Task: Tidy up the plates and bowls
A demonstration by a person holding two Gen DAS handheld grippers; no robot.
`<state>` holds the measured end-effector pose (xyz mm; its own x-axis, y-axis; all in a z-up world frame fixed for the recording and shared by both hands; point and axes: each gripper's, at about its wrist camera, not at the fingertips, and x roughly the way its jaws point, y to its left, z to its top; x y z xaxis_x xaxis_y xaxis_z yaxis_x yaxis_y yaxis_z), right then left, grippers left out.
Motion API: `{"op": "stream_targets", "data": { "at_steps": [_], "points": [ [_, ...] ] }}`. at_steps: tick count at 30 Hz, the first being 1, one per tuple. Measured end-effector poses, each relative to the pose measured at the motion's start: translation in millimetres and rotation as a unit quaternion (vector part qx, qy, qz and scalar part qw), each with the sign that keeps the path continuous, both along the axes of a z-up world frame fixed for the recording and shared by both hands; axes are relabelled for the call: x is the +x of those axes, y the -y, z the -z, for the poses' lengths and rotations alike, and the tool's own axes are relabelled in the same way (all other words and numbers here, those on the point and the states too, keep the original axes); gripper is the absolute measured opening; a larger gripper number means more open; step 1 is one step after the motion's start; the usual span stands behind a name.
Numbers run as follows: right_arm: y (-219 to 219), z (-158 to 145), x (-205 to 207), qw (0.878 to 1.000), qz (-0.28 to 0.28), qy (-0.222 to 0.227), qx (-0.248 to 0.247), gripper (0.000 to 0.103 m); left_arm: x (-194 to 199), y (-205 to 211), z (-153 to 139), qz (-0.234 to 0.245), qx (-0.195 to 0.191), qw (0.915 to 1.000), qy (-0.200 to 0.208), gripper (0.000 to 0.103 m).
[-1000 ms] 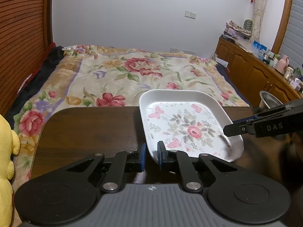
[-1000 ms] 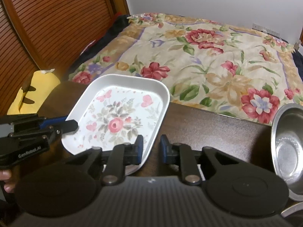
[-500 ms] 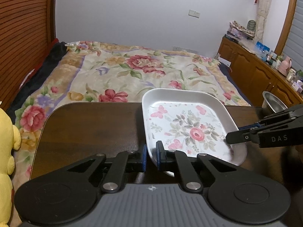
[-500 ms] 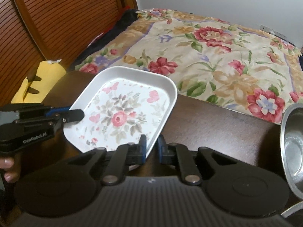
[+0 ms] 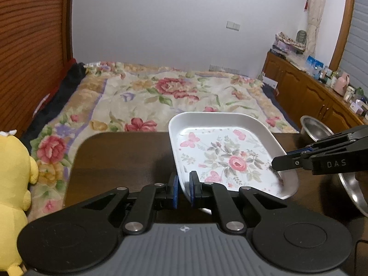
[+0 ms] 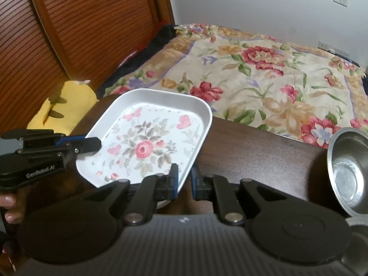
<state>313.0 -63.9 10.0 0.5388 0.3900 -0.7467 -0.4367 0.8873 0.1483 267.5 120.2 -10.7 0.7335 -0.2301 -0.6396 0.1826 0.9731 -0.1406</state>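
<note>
plate [image 5: 230, 158] lifted higher | white, floral, butterflies | left gripper [image 5: 183, 189], right gripper [image 6: 184, 181] both clamp rim

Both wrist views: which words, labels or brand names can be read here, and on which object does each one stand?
"DAS": white letters on the side of the right gripper, seen in the left wrist view.
"GenRobot.AI": white letters on the side of the left gripper, seen in the right wrist view.
Packages on the wooden sideboard: too small to read.

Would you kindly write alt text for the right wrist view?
The right claw and left claw grip opposite rims of a white rectangular floral plate above a dark wooden table. A shiny steel bowl sits right; a flowered bedspread lies beyond.
</note>
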Motion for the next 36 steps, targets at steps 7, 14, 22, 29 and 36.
{"op": "stream_targets", "data": {
  "at_steps": [7, 14, 22, 29, 36],
  "points": [
    [2.6, -20.9, -22.0, 1.0, 0.0, 0.025, 0.006, 0.013, -26.9, -0.1, -22.8, 0.001, -0.004, 0.9997, 0.025, 0.012],
    [6.7, -34.4, -44.8, 0.999, 0.0, 0.041, 0.011, 0.013, -49.9, 0.6, -35.7, 0.004, -0.008, 0.9991, 0.042, 0.012],
    [10.1, -35.5, -67.4, 0.999, -0.001, 0.047, 0.012, 0.013, -75.2, 0.8, -41.0, 0.01, -0.01, 0.9986, 0.051, 0.012],
    [15.5, -34.7, -87.7, 0.999, -0.004, 0.048, 0.02, 0.013, -98.4, -2.1, -42.9, 0.009, -0.021, 0.9981, 0.057, 0.012],
    [17.8, -29.8, -107.7, 0.999, -0.01, 0.044, 0.024, 0.013, -118.5, -0.1, -41.6, 0.01, -0.025, 0.998, 0.058, 0.012]
  ]
}}
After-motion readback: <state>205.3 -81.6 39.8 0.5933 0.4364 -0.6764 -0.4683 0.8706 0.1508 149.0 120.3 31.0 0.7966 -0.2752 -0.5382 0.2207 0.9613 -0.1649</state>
